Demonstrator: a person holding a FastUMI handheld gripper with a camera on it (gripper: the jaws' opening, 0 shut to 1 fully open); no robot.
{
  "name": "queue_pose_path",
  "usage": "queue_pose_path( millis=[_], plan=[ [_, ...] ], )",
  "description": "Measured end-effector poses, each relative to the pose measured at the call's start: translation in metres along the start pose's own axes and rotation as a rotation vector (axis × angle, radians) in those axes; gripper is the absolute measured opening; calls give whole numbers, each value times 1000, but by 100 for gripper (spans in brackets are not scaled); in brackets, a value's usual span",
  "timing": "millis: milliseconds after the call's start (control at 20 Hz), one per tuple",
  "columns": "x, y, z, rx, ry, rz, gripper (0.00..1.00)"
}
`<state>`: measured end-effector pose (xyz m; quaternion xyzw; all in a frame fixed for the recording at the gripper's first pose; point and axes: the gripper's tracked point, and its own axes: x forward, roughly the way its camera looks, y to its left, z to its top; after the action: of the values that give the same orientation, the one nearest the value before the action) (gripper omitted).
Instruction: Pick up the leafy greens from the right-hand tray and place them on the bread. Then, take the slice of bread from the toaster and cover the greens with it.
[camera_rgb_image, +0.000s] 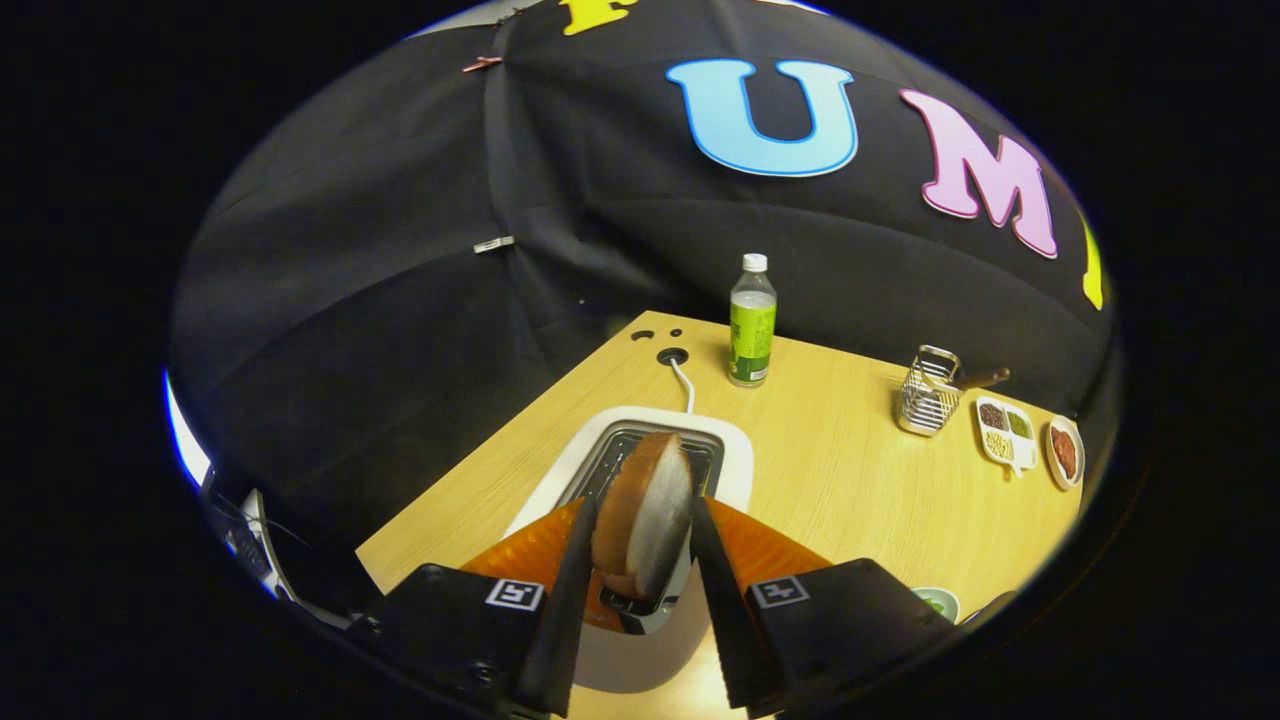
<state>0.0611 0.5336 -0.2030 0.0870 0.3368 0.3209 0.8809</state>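
Pale wood-grain bench carries a white slot toaster. Above its slot, the black-fingered tool is closed on a brown-crusted slice of bread, one finger against each face. A green-labelled plastic bottle stands beyond.

toaster front hidden behind fingers; bread slice base unseen

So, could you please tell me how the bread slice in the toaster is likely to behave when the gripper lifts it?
The bread slice stands on edge between the gripper fingers without sagging, so it is probably fairly stiff. It looks thin, so likely light. Its white face may dent under a hard squeeze, and it could catch on the toaster slot if pulled at an angle.
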Motion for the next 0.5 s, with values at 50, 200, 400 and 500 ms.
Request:
queue_pose_path(
  millis=[50, 200, 400, 500],
  plan=[
    [2, -1, 1, 20, 4, -7, 52],
    [2, -3, -1, 64, 24, -36, 22],
    [-7, -5, 4, 78, -3, -64, 14],
    [-16, -3, 15, 89, -38, -51, 14]
  ],
)
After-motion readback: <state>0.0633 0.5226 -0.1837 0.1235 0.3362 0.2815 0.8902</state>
